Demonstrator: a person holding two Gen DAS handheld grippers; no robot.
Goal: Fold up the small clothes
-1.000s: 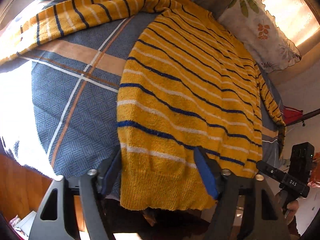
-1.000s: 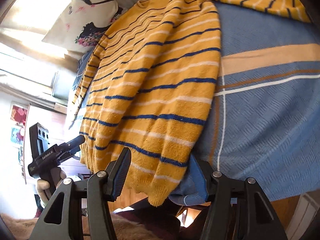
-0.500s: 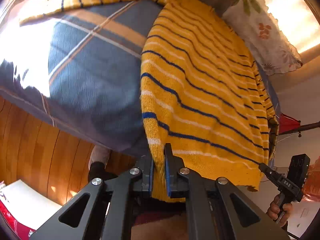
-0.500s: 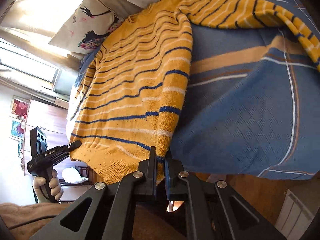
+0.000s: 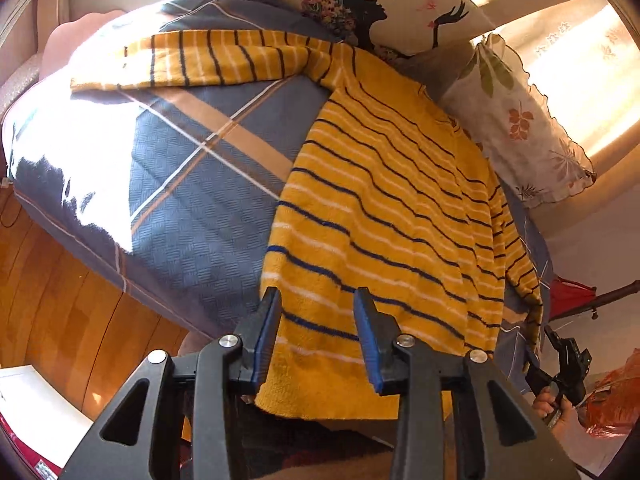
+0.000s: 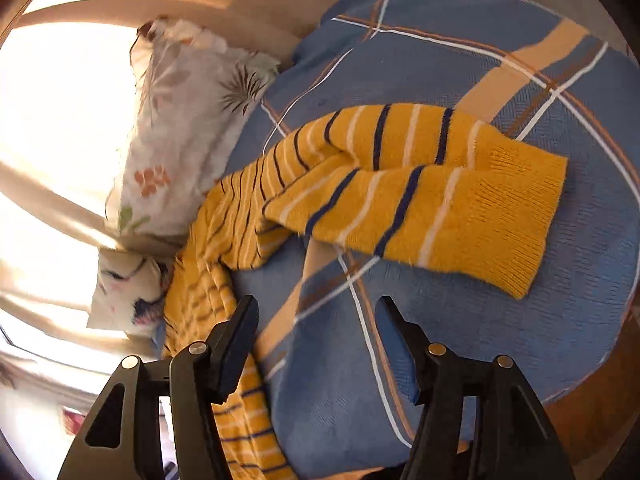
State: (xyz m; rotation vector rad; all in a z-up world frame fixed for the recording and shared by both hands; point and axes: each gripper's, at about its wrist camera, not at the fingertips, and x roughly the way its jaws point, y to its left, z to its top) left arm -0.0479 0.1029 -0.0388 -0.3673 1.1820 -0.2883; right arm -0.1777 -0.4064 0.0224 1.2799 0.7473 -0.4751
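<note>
The yellow striped sweater [image 5: 384,216] lies flat on the bed [image 5: 192,200]; the left gripper [image 5: 316,336] and right gripper [image 6: 316,344] are spread wide over it, holding nothing

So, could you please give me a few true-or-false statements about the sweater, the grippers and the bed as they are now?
1. The left gripper is open. True.
2. The right gripper is clamped on a sleeve. False: it is open and holds nothing.
3. The striped yellow sweater lies on a plaid blue bedspread. True.
4. The sweater is folded into a neat square. False: its body and one sleeve lie spread out.
5. Pillows sit at the far end. True.
</note>
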